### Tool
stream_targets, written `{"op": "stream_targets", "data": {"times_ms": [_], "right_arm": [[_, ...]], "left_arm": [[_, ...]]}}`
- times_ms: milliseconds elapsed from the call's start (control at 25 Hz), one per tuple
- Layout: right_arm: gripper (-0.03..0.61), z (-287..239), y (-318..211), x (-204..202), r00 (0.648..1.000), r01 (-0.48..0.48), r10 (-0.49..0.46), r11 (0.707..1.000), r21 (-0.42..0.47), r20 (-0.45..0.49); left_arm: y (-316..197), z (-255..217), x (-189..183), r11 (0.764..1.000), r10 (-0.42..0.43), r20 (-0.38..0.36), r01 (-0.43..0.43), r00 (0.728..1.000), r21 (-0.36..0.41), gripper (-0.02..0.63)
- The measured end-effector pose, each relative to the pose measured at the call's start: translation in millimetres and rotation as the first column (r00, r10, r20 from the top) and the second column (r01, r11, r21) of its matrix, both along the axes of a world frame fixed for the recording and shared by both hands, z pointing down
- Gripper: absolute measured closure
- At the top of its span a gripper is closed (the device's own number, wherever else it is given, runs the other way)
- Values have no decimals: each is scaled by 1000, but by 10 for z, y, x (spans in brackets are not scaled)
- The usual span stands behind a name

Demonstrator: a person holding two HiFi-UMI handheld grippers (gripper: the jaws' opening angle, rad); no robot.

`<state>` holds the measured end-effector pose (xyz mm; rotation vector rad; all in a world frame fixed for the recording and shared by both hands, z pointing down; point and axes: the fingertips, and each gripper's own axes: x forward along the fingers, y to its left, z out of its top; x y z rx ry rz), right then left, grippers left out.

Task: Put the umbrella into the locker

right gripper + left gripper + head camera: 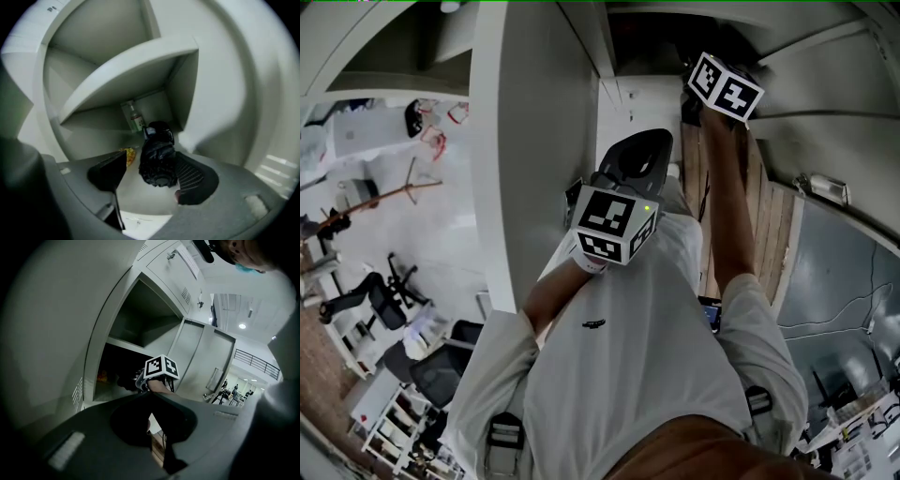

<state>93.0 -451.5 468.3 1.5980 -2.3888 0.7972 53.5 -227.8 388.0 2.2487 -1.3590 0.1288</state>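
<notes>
jaws apart on right gripper [152, 161], umbrella [158, 154] between — head view hides it, left gripper [150, 398] closed

One umbrella [157, 161], one bottle [134, 117], one yellow item [128, 154] — two grippers: left gripper [150, 425], right gripper [152, 176].

The person is wearing a white short-sleeved T-shirt [628, 375] with a tiny dark mark [593, 324] on it, and brown trousers [703, 455].

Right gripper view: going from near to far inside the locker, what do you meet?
First the umbrella → bottle → locker's back wall. The yellow item lies beside the umbrella, so it is left out.
</notes>
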Motion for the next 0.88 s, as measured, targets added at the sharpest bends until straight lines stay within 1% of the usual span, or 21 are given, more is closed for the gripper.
{"op": "stream_targets", "data": {"times_ms": [320, 600, 800, 880], "right_arm": [[286, -196, 362, -92, 995, 98, -98, 995, 24, -5], [293, -428, 650, -82, 991, 132, -133, 990, 54, 6], [370, -722, 904, -29, 988, 145, -149, 984, 107, 33], [384, -811, 1011, 2, 988, 145, -150, 982, 124, 28]], "left_arm": [[52, -73, -7, 1000, 2, -18, -1, 1000, 26, 601], [109, -121, 21, 999, 18, -29, -17, 999, 46, 601], [136, -155, 65, 998, 35, -34, -33, 999, 62, 600], [153, -156, 80, 997, 43, -36, -40, 998, 64, 601]]}}
